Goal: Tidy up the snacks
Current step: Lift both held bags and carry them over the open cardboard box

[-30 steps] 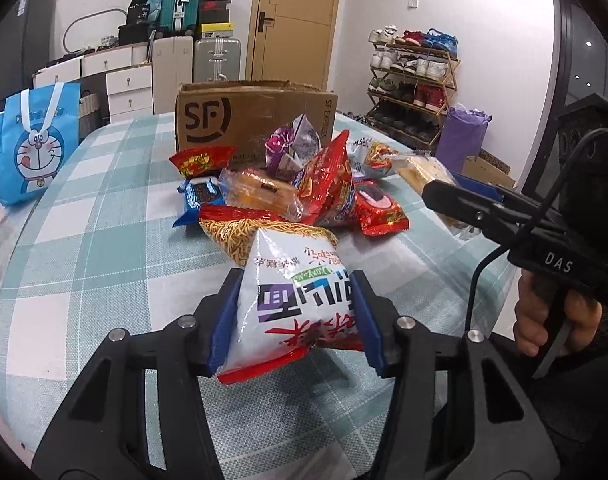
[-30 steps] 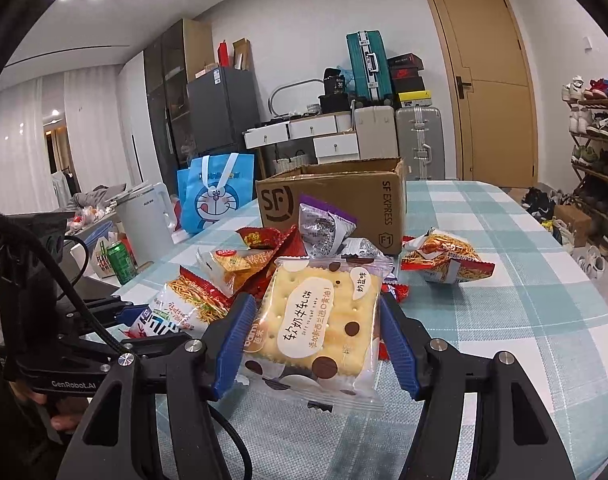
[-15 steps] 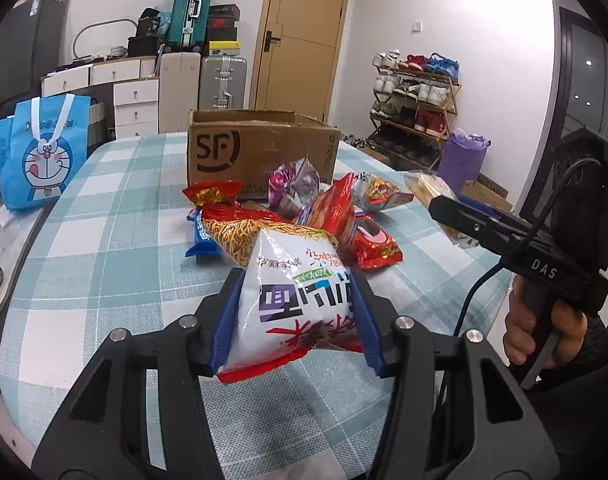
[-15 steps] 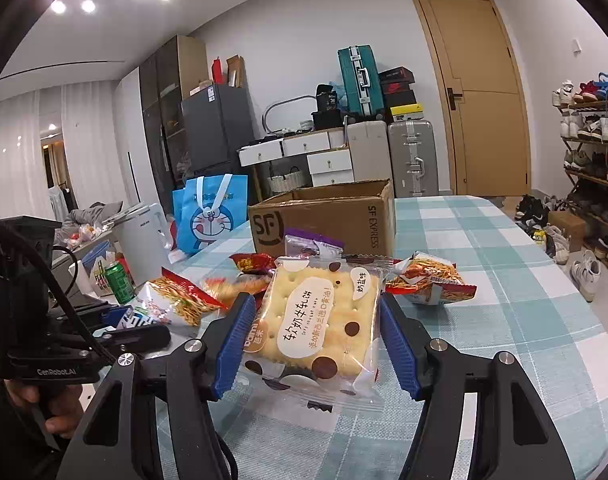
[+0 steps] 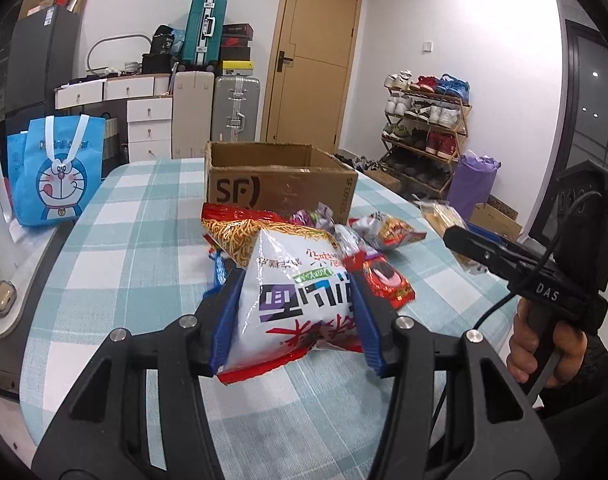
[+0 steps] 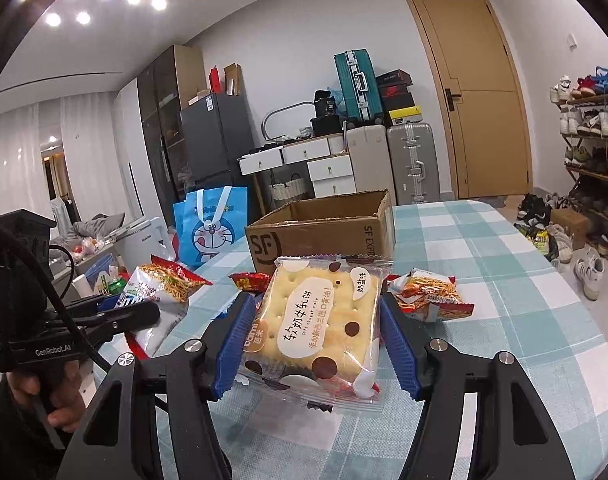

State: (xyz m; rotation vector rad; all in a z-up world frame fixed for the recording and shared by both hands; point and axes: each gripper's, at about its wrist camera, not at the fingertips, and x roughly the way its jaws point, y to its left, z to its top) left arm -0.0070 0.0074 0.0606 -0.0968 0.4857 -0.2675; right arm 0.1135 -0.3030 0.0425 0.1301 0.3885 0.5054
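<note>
1. The noodle snack bag (image 5: pixel 295 300) is clamped between the blue pads of the left gripper (image 5: pixel 293 312) and held above the checked counter (image 5: pixel 115 272). Its long axis runs away from the camera toward the cardboard box (image 5: pixel 279 184); the red sealed end points back toward the camera and the noodle-printed end points at the box. Its printing is seen upside down.

2. The cracker packet (image 6: pixel 320 324) is clamped at its two side edges by the right gripper (image 6: pixel 316 340), clear of the counter (image 6: pixel 504 280). Its broad face is tilted up toward the camera, and its long axis runs forward toward the box (image 6: pixel 324 232).

3. The box is seen open at the top, standing on the counter beyond the loose snacks. Its printed side faces the grippers.

4. A red packet (image 5: pixel 388 280) lies just beside the held bag on its right, and a noodle packet (image 5: pixel 392 228) lies farther back, near the box. In the right view another noodle packet (image 6: pixel 428 292) lies on the counter just right of the cracker packet.

5. Bare checked cloth is seen on the left half of the counter in the left view, and to the right of the box in the right view, up to the rounded counter edge.

6. A blue cartoon bag (image 5: pixel 55 176) stands off the counter's left edge.
</note>
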